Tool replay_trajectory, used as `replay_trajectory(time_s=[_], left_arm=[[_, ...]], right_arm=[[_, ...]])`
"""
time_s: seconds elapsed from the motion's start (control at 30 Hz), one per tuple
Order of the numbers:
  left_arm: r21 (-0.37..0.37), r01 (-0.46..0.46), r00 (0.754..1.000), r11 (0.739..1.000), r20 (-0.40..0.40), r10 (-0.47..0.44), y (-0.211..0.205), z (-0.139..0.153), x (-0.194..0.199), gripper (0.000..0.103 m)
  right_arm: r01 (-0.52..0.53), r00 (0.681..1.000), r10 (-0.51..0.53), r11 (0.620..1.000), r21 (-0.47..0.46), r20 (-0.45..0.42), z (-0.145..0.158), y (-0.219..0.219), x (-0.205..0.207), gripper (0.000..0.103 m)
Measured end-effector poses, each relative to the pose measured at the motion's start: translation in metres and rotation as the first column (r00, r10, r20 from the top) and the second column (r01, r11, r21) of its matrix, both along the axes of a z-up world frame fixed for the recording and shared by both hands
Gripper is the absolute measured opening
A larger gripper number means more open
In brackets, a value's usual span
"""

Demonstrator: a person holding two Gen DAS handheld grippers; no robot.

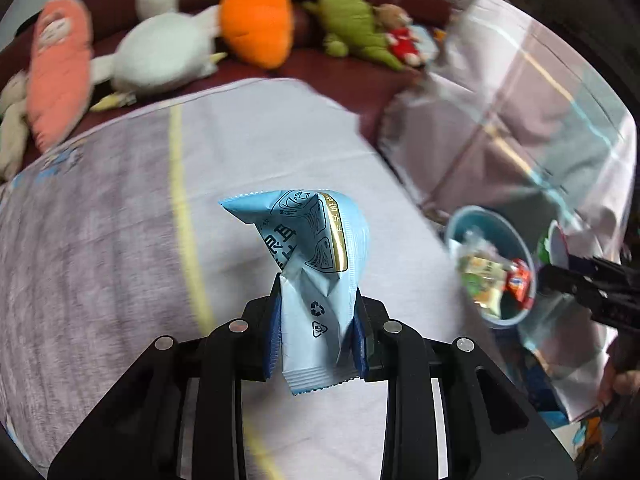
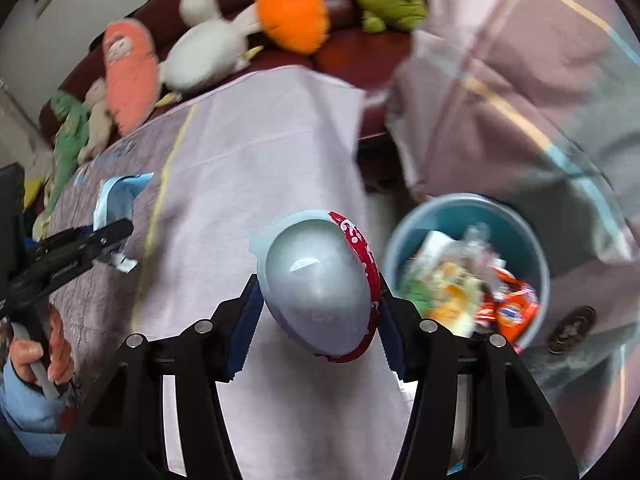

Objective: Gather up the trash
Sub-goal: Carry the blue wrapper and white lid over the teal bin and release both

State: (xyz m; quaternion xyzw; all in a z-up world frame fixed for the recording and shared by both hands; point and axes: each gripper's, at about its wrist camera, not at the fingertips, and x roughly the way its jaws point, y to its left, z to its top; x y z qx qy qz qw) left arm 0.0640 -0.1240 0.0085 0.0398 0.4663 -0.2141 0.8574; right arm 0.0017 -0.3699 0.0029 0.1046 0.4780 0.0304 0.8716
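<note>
Surface: a tabletop (image 1: 100, 240) under a pale lilac cloth with a yellow stripe fills the centre and lower left of both views; both views are motion-blurred.
Room: a dark red sofa (image 1: 344, 76) runs along the upper frame, carrying plush toys, among them an orange carrot plush (image 1: 256, 24), a white goose plush (image 1: 160, 52) and a green dinosaur plush (image 1: 352, 20). A checked blanket (image 1: 520, 112) covers the upper right.
Bin: a blue bin (image 2: 532, 240) sits at right of centre in the right wrist view, holding mixed wrappers (image 2: 472, 284).
Left tool (image 1: 316, 316): lower centre of its own view, fingers pointing up-frame, pads pressed against a light blue snack wrapper (image 1: 316, 264). In the right wrist view it enters from the left edge, gripped by the left hand (image 2: 44, 356).
Wrapper axis: long axis roughly vertical in the frame, crumpled top leaning upper left, sealed edge hanging at the bottom.
Right tool (image 2: 318, 312): lower centre of its own view, clamped on a silver-and-red foil wrapper (image 2: 320, 284), just left of the bin.
Foil axis: oval, long axis tilted from upper left to lower right, red edge on the right.
</note>
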Motion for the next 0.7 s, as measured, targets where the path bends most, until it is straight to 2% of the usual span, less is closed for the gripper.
replay_trajectory(time_s=[0.13,0.33,0.47,0.7], left_arm=[[0.007,0.084,0.996,0.996,-0.007,-0.083,-0.053,0.001,-0.009,0.029],[0.023,0.221,0.975,0.975,-0.031,-0.22,-0.14,-0.01,-0.021,0.029],[0.034,0.276,0.96,0.961,-0.062,-0.273,-0.179,-0.025,-0.024,0.029],[0.047,0.337,0.939,0.94,-0.095,-0.332,-0.218,-0.041,-0.026,0.029]], right_arm=[[0.061,0.998,-0.062,0.998,0.011,0.022,0.003,-0.052,-0.016,0.052],[0.148,0.988,-0.149,0.988,0.033,0.034,-0.002,-0.116,-0.034,0.052],[0.168,0.985,-0.17,0.984,0.052,0.026,-0.01,-0.137,-0.04,0.052],[0.185,0.982,-0.187,0.98,0.076,0.023,-0.02,-0.162,-0.04,0.052]])
